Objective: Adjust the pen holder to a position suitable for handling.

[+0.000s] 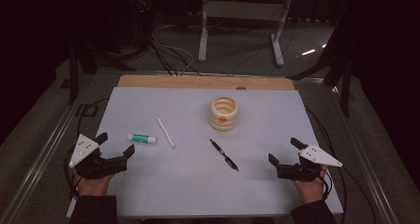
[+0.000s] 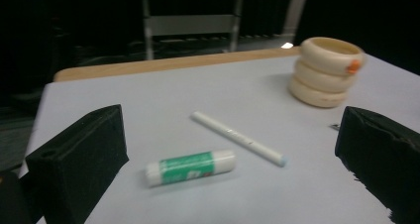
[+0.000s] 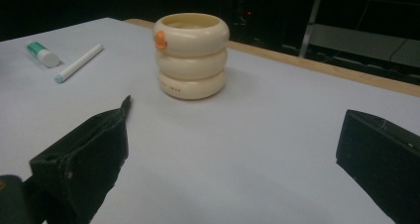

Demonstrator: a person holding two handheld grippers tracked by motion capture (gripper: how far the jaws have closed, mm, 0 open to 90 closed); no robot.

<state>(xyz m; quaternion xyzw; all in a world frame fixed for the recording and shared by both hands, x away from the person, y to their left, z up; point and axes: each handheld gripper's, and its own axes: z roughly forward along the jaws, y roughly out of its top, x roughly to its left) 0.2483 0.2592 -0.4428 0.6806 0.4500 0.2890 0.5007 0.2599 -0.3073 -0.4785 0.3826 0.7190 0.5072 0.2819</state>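
Both tools, left tool (image 1: 118, 147) and right tool (image 1: 283, 151), gape empty; the glue stick (image 1: 142, 139) at two o'clock from the left may roll if nudged.

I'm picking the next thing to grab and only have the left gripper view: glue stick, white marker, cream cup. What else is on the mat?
Observer: A black pen lies in front of the cup, toward the right side of the mat.
Operator: Where is the right gripper?
Observer: The right gripper sits near the mat's right edge, jaws open, nothing between them.
Operator: Which gripper is nearer the pen?
Observer: The right one. From above, the left gripper is at the far left, next to the glue stick.
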